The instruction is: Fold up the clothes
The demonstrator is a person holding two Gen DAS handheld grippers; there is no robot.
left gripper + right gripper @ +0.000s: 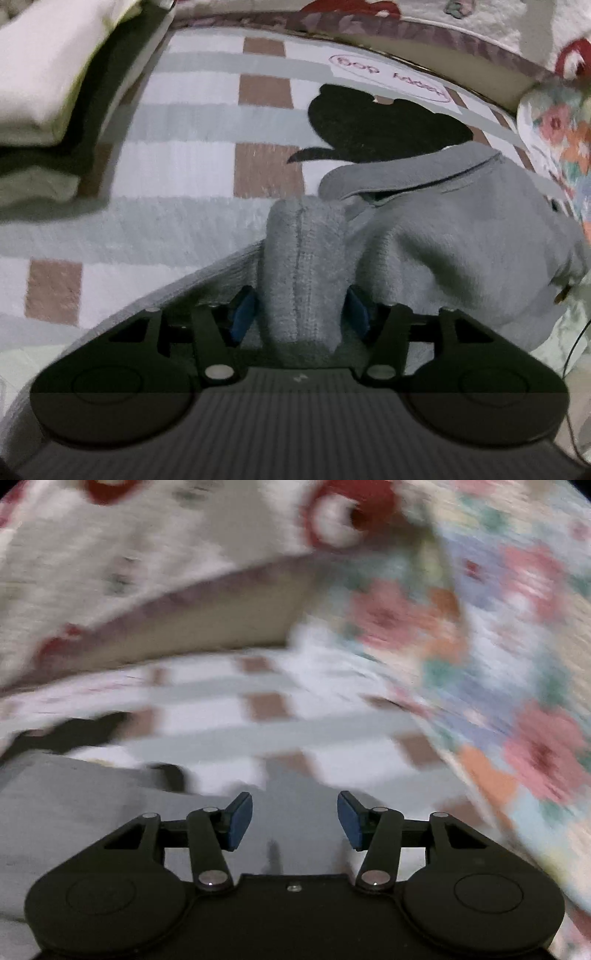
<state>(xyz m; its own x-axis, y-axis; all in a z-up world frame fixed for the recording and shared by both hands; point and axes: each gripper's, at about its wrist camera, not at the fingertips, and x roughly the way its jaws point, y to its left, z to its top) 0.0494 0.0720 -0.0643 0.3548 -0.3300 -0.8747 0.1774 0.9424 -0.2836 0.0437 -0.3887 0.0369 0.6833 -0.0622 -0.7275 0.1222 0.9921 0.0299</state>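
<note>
The grey sweater (443, 236) lies rumpled on the checked blanket (177, 173), one fold clamped in the left hand-held gripper (301, 310), the right hand-held gripper (294, 818) released and empty, so one-sided pulling may skew the fold.

A checked blanket (155, 155) in white, grey-green and brown squares, with a black dog print (380, 125), covers the bed. At 2 o'clock lies a floral quilt (561, 125).
</note>
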